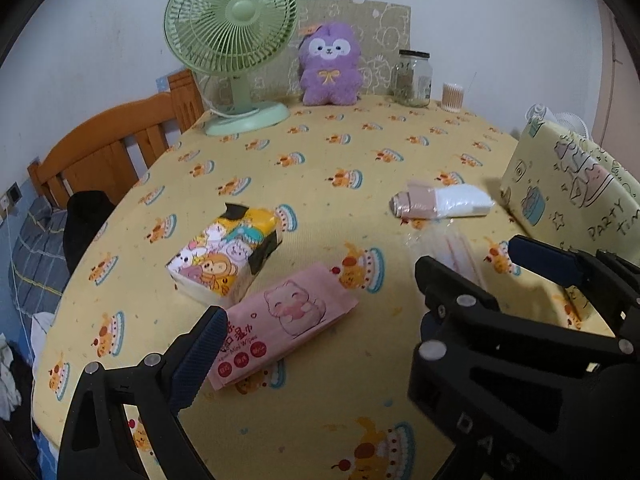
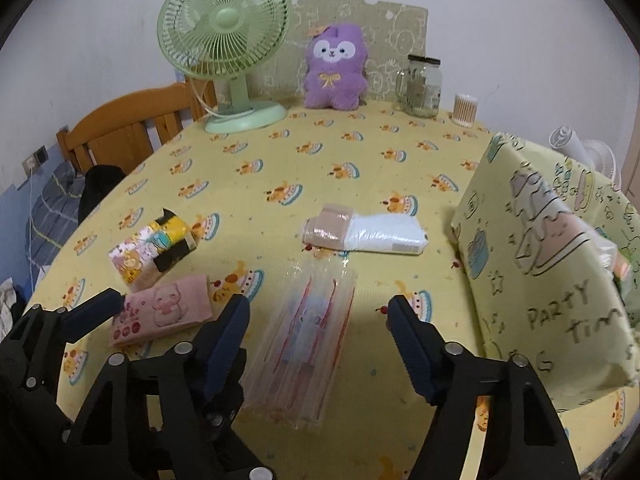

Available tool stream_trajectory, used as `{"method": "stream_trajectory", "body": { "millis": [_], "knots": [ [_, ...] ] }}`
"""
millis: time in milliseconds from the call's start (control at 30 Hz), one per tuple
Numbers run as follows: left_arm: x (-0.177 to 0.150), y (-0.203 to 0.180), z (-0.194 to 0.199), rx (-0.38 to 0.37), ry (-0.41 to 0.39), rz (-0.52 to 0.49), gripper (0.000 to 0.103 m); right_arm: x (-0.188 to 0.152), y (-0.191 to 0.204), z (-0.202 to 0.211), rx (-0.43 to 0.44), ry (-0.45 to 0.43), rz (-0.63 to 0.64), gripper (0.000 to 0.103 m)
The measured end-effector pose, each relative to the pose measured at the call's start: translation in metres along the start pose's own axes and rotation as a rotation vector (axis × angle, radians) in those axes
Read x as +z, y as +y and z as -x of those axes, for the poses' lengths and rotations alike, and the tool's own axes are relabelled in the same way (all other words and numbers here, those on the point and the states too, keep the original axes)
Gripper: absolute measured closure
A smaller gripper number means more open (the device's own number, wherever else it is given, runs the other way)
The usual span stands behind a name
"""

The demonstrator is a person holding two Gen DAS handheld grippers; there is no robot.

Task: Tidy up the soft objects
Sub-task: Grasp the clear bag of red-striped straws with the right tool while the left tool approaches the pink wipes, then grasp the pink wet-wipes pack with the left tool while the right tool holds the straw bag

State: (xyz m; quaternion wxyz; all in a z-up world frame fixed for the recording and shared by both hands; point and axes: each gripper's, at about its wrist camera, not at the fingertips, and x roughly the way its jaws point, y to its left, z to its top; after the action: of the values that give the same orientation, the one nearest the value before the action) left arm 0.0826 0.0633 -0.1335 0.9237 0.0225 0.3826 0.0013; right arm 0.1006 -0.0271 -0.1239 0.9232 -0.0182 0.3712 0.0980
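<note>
A pink wet-wipes pack (image 1: 292, 320) (image 2: 168, 312) lies between the wide-apart jaws of my left gripper (image 1: 320, 328), untouched by either pad; one of that gripper's fingers (image 2: 92, 312) shows left of the pack. My right gripper (image 2: 318, 302) (image 1: 470, 254) is open and straddles a clear plastic pack (image 2: 304, 344) (image 1: 452, 244), with gaps on both sides. A cartoon-print tissue pack (image 1: 228, 256) (image 2: 154, 252) sits just behind the pink pack. Farther back lies a white and beige pack (image 1: 440, 202) (image 2: 364, 232). At the right stands a pale yellow "PARTY TIME" bag (image 2: 540, 280) (image 1: 572, 196).
The yellow printed tablecloth (image 1: 320, 148) covers the table. Along the far edge stand a green fan (image 1: 232, 20), a purple plush (image 1: 330, 66), a glass jar (image 1: 414, 78) and a cotton-swab tub (image 1: 452, 96). A wooden bed frame (image 1: 112, 148) is beyond the left edge.
</note>
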Motion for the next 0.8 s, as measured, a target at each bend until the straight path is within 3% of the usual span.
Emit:
{"method": "stream_trajectory", "body": {
  "millis": [300,533,633,800],
  "knots": [
    [-0.002,-0.003,-0.008,0.019,0.032,-0.035,0.005,-0.002,0.000,-0.020,0.057,0.071,-0.007,0.051],
    [0.001,-0.002,-0.010,0.014,0.034,-0.046,0.005,0.000,0.005,-0.020,0.077,0.062,0.030,0.066],
    [0.003,0.002,-0.009,0.049,0.024,-0.041,0.005,0.000,0.006,-0.016,0.087,0.041,0.032,0.074],
    [0.008,0.014,-0.011,0.076,0.018,-0.024,0.005,0.003,0.003,-0.014,0.127,0.042,-0.001,0.076]
  ]
}}
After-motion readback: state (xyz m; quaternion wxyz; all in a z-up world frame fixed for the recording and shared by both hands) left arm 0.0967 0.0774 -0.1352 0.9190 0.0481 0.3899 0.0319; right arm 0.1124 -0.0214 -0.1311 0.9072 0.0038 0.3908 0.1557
